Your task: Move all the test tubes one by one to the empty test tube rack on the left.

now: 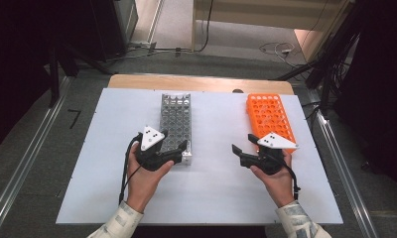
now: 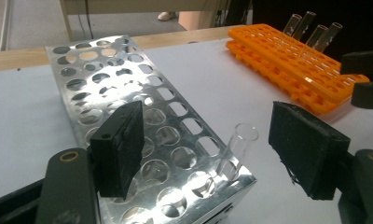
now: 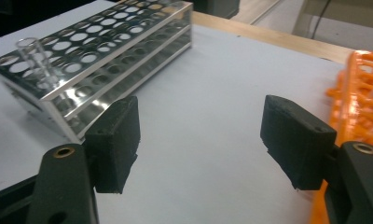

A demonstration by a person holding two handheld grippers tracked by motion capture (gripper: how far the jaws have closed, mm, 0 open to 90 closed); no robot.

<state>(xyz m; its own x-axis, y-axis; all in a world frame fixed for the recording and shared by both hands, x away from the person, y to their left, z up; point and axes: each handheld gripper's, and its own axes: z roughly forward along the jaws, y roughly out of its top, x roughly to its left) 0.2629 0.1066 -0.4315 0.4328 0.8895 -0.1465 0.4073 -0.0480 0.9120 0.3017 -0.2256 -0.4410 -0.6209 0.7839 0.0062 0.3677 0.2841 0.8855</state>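
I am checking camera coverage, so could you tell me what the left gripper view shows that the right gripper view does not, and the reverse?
The left gripper view alone shows four clear tubes standing at the far end of the orange rack, and the left gripper, jaws open with nothing pressed between the pads. The right gripper view alone shows the right gripper, also open, over bare white table. Both show the metal rack with a single tube in a corner hole, and part of the orange rack.

Open worktop (image 1: 211,148) lane between metal rack (image 1: 175,119) and orange rack (image 1: 268,115). Test tube (image 2: 236,151) sticks up at metal rack's near corner; tubes (image 2: 310,28) on orange rack's far end.
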